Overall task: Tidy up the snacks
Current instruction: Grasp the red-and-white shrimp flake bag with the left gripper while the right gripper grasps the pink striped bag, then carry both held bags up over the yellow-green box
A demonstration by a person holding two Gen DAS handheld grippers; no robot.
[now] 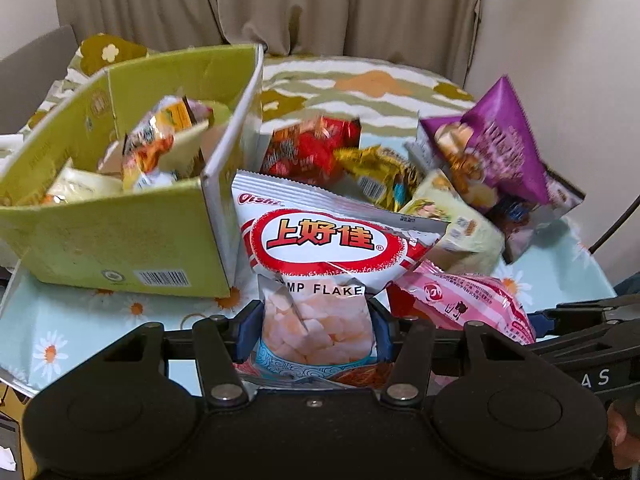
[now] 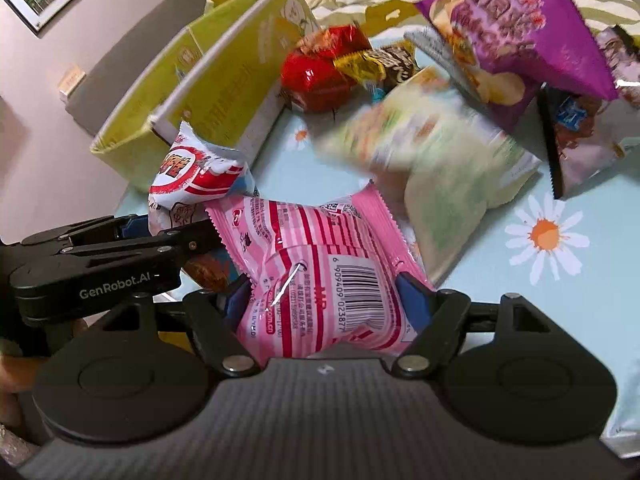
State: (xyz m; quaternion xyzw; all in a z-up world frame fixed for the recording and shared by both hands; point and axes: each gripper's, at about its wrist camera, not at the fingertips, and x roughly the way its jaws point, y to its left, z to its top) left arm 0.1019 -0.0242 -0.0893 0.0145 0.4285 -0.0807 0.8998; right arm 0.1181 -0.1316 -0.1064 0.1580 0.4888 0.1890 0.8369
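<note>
Left gripper (image 1: 318, 326) clamps shrimp-flake bag (image 1: 320, 264); right gripper (image 2: 326, 300) clamps pink packet (image 2: 320, 272); both lifted, seemingly for green box (image 1: 120, 240).

pale green bag (image 2: 432, 152) motion-blurred, purple bag (image 2: 516, 28) top cropped

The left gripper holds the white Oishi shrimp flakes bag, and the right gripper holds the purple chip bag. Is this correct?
Not quite. The left gripper does hold the Oishi bag, but the right gripper holds the pink striped packet, as the right wrist view shows. The purple chip bag lies further back, ungripped.
</note>
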